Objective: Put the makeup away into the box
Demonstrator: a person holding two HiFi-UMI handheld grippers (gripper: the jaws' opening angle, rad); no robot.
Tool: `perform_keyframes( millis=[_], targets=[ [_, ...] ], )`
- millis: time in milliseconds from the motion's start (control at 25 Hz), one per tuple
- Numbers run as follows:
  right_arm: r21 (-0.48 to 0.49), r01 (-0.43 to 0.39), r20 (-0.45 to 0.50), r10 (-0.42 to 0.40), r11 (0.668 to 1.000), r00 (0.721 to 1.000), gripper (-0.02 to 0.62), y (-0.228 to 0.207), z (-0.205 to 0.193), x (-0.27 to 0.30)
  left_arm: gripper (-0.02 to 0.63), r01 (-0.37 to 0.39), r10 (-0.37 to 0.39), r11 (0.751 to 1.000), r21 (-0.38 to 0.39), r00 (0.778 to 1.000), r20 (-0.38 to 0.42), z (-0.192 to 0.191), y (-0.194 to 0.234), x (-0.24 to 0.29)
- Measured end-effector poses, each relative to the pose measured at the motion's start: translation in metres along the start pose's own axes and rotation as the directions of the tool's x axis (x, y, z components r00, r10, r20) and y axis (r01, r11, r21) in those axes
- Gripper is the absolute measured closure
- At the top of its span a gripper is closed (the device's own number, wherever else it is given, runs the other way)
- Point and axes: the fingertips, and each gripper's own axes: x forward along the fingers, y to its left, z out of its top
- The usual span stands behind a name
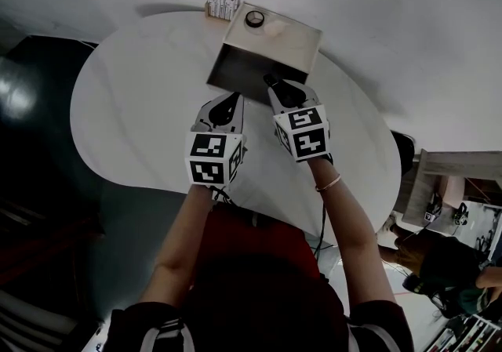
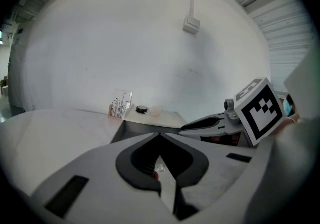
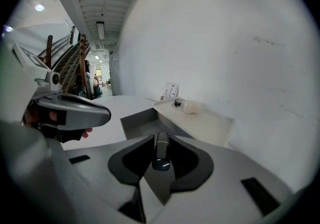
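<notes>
1. Two grippers show in the head view, forearms extended side by side. The left gripper [image 1: 226, 103] is just short of the one open box [image 1: 223, 60] on the table [image 1: 133, 107], and the right gripper [image 1: 276, 84] is over its cavity. One black jar [image 1: 254, 19] and one pale round item [image 1: 273, 27] lie on the opened lid [image 1: 298, 45].
2. Left gripper view only: the jaws are pressed nearly together on one small reddish item [image 2: 157, 170], kind unclear.
3. Right gripper view only: the jaws pinch one dark tube [image 3: 161, 150] and are angled down toward the box.
</notes>
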Motion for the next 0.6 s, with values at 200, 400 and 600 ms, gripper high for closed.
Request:
perform_keyframes(
  millis=[200,400,600],
  targets=[
    [-0.032,-0.025,-0.012,0.024,0.999,1.000,0.494,0.013,0.011,0.023,0.584,-0.008,0.008,1.000,-0.020,1.000,-0.004,-0.002,0.020,-0.001],
    [-0.084,-0.047,-0.036,0.044,0.995,0.998,0.494,0.024,0.017,0.048,0.584,-0.026,0.025,0.999,-0.035,1.000,-0.009,-0.003,0.039,0.000],
    [-0.086,-0.076,-0.060,0.071,0.993,0.996,0.494,0.034,0.020,0.067,0.584,-0.040,0.039,0.999,-0.037,0.999,-0.014,-0.002,0.053,0.001]
  ],
)
